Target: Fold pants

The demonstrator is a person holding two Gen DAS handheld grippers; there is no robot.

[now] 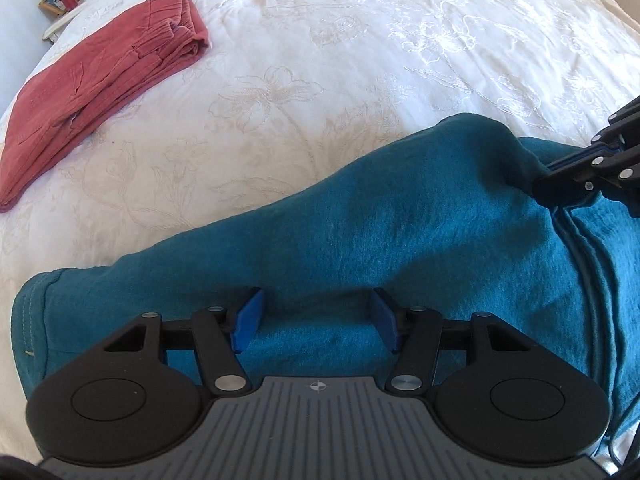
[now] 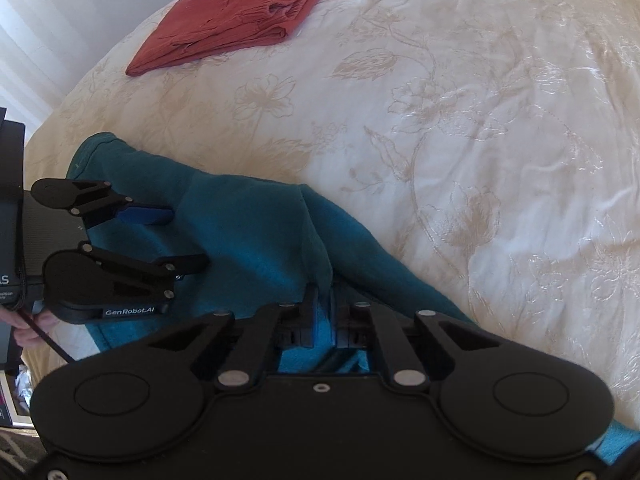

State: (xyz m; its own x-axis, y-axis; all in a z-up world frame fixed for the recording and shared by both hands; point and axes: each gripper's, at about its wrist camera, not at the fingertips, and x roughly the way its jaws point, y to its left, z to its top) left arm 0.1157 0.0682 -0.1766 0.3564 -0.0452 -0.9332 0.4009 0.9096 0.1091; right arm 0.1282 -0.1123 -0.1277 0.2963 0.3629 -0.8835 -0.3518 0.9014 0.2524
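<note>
White embroidered bedspread [image 1: 360, 60] covers the bed, a folded red garment [image 1: 100, 76] sits at the upper left of both views, and the teal pants [image 1: 360, 220] lie bunched across the lower half. The right gripper [image 2: 324, 312] has its fingers pinched shut on a ridge of teal cloth, while the left gripper [image 1: 316, 320] hovers with fingers apart, straddling the fabric near the hem but not pressing it. This looks like the grasping step before a fold; next the left must close, then both lift and carry the cloth over evenly.
</note>
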